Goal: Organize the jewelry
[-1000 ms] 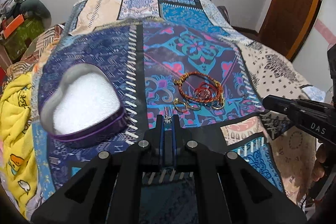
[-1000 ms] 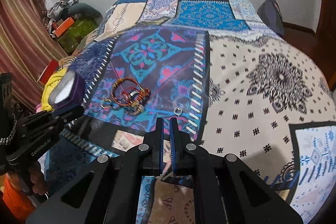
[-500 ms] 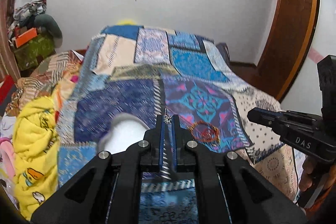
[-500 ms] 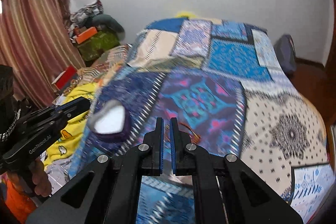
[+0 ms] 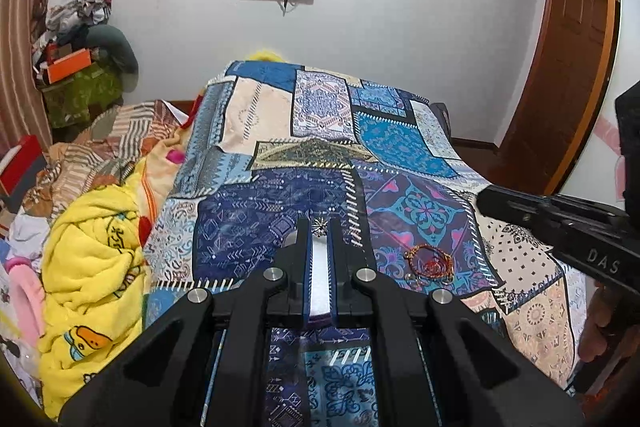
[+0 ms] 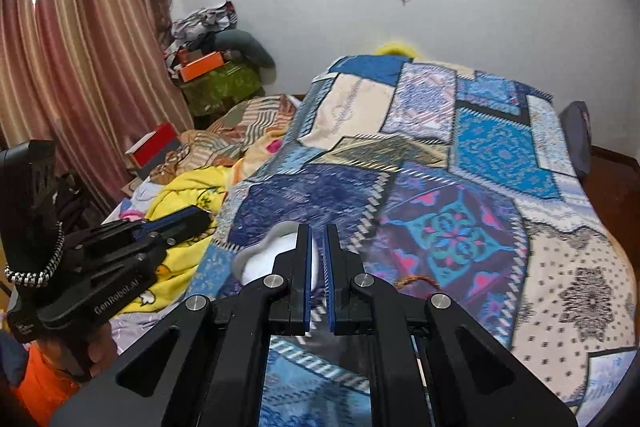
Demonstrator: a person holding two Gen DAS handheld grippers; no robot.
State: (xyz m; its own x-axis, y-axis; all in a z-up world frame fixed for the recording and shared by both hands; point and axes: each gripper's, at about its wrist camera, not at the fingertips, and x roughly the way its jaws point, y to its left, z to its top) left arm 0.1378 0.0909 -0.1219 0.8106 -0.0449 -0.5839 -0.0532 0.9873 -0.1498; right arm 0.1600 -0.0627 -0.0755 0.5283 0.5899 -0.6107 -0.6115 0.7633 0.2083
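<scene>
The left gripper (image 5: pixel 319 227) is pinching a small star-shaped silver stud (image 5: pixel 319 225) above the white-lined heart box (image 6: pixel 260 254). The right gripper (image 6: pixel 317 229) is hovering nearly closed, empty. Bracelets (image 5: pixel 429 261) are lying on the patchwork bedspread (image 5: pixel 400 143).

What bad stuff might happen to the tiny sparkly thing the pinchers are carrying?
The left gripper pinches the sparkly stud only at its very fingertips, so a bump might knock it loose. If it drops on the busy patchwork bedspread, it could be hard to find. The white-padded box is mostly hidden behind the fingers, so aiming the drop may go off and miss it.
</scene>
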